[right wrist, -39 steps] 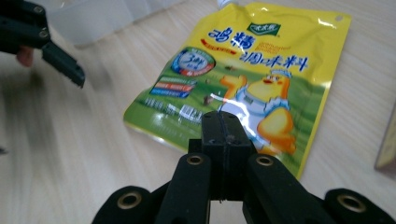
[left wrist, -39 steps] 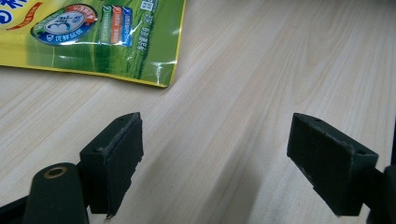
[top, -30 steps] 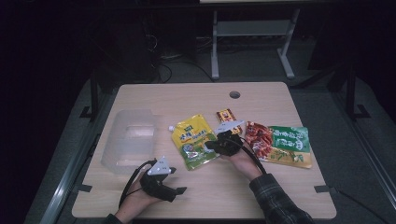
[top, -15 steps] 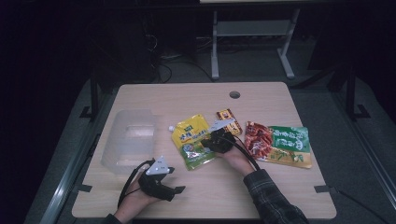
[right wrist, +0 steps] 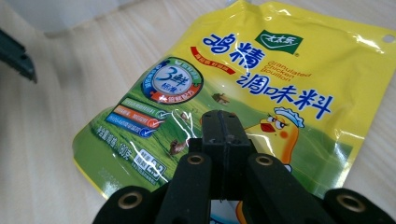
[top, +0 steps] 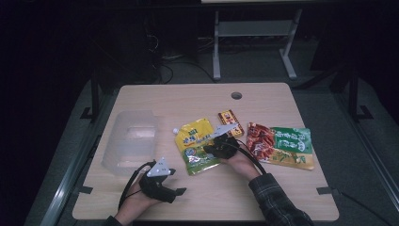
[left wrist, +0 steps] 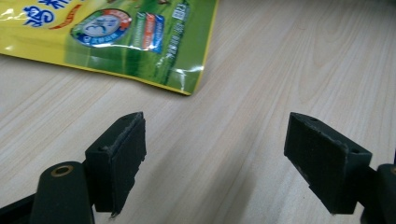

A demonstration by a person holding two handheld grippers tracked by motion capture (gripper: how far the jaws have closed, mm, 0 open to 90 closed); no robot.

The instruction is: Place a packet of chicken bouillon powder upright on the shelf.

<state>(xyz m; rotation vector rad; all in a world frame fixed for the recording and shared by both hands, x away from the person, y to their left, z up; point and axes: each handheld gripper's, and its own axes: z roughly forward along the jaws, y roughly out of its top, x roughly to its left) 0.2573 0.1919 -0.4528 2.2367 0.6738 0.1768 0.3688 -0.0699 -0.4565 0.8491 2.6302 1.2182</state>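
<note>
Since a second ago my right gripper (top: 217, 149) has slid a little toward 9 o'clock, further onto the yellow pouch (top: 198, 145); the pouch itself, the left gripper (top: 164, 187) and everything else sit as they did.

Right jaws: pressed fully together, tips resting over the pouch's lower green panel in the right gripper view (right wrist: 223, 135). I cannot tell whether any film is pinched between them. Left jaws: wide apart, nothing between, hovering over bare table (left wrist: 243, 140) with the pouch's corner (left wrist: 140, 42) at 11 o'clock.

Pouch lies flat mid-table, clear plastic bin (top: 131, 141) at its 9 o'clock, small brown packet (top: 230, 123) at 1 o'clock, red-and-green bag (top: 281, 146) at 3 o'clock.

Risks, as I judge them:
- Glossy film; closed tips may skate across it and only shove the pouch.
- A push toward 9 o'clock could drive it against the bin wall.
- Flat pouch gives no edge to grab; a pinch may crumple or slip.

Writing legible: "鸡精调味料", "Granulated Chicken Bouillon", a round badge reading "3鲜", green logo at top too small to read. Cartoon chick in a chef's hat.
</note>
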